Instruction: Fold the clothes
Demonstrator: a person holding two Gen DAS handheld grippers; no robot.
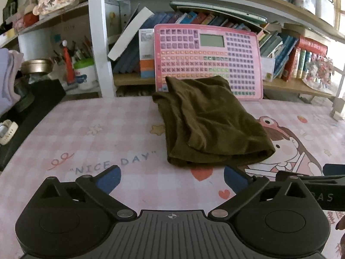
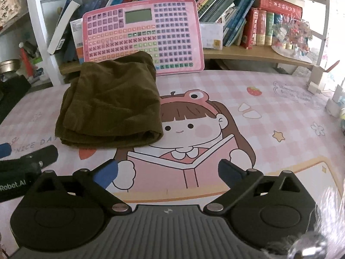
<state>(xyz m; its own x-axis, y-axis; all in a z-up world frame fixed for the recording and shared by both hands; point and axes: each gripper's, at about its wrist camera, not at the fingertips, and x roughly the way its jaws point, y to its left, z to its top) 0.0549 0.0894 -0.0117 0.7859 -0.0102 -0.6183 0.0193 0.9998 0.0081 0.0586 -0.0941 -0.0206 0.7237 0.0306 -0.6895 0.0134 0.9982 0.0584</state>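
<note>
With both jaws spread wide and empty, the folded garment (image 1: 212,125) lies ahead.
Soft, limp cloth; the left gripper (image 1: 171,178) and right gripper (image 2: 168,173) should pinch its near corners.

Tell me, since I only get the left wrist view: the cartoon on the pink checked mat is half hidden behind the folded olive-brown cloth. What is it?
Observer: A girl in a frog hat, reading an open pink book.
Operator: Is the right gripper holding anything?
Observer: No. The right gripper is open and empty, above that book drawing.
Operator: Anything on the mat's far right that I can't see?
Observer: A small cardboard box stands at the edge of the pink checked mat, well away from the folded olive-brown cloth.
</note>
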